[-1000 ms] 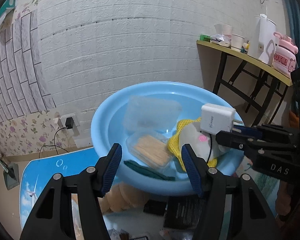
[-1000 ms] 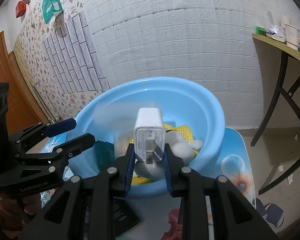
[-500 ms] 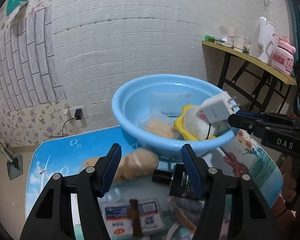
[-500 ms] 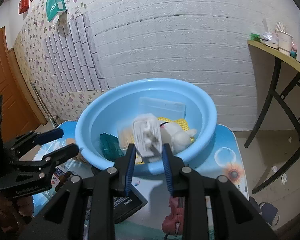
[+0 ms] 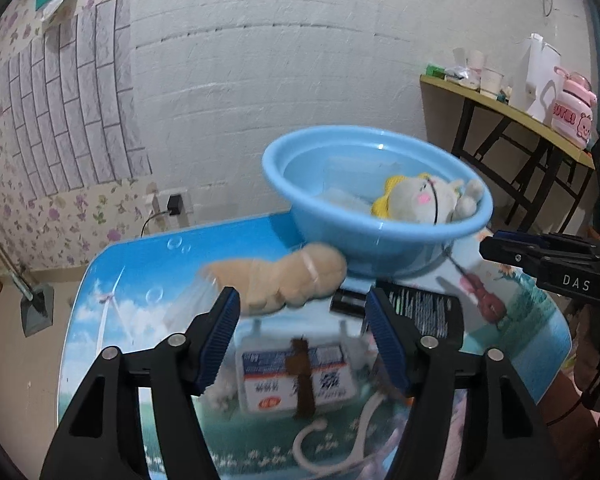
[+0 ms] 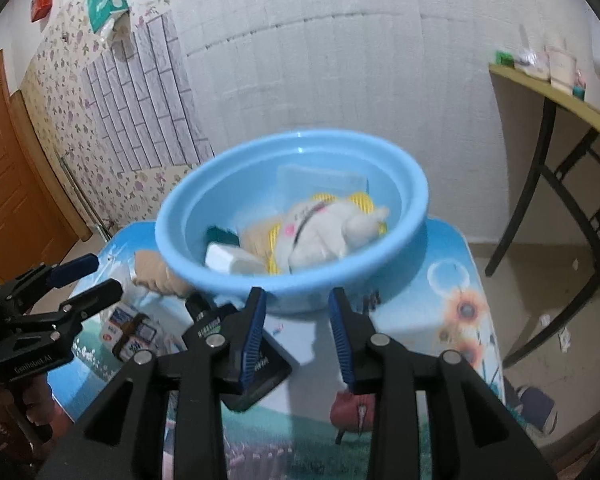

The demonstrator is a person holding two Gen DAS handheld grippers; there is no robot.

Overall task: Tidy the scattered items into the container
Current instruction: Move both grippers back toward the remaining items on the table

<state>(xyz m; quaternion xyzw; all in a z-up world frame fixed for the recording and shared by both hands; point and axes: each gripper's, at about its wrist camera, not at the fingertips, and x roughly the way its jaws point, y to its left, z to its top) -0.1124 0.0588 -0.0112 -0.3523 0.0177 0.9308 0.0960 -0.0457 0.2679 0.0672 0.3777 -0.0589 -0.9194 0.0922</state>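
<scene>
The blue basin (image 5: pixel 380 240) (image 6: pixel 416 204) stands at the back of the printed table and holds a white plush toy (image 5: pixel 424 200) (image 6: pixel 328 232), a clear box and the white charger (image 6: pixel 232 260). My right gripper (image 6: pixel 296 312) hangs in front of the basin, jaws opening, with nothing between them. My left gripper (image 5: pixel 302 316) is open and opening wider above the table, empty. Just beyond it lie a beige bread-like roll (image 5: pixel 288 276), a white labelled packet (image 5: pixel 296 376) and a black booklet (image 5: pixel 416 312).
A white cord (image 5: pixel 340 440) curls at the table's near edge. A black tube (image 6: pixel 204 312) and a black booklet (image 6: pixel 260 364) lie left of my right gripper. A side table (image 5: pixel 512 108) with cups and a kettle stands at the right. A brick-pattern wall is behind.
The right gripper let the white charger drop into the basin and drew back. The left gripper pulled back from over the basin and now hangs over the items on the table.
</scene>
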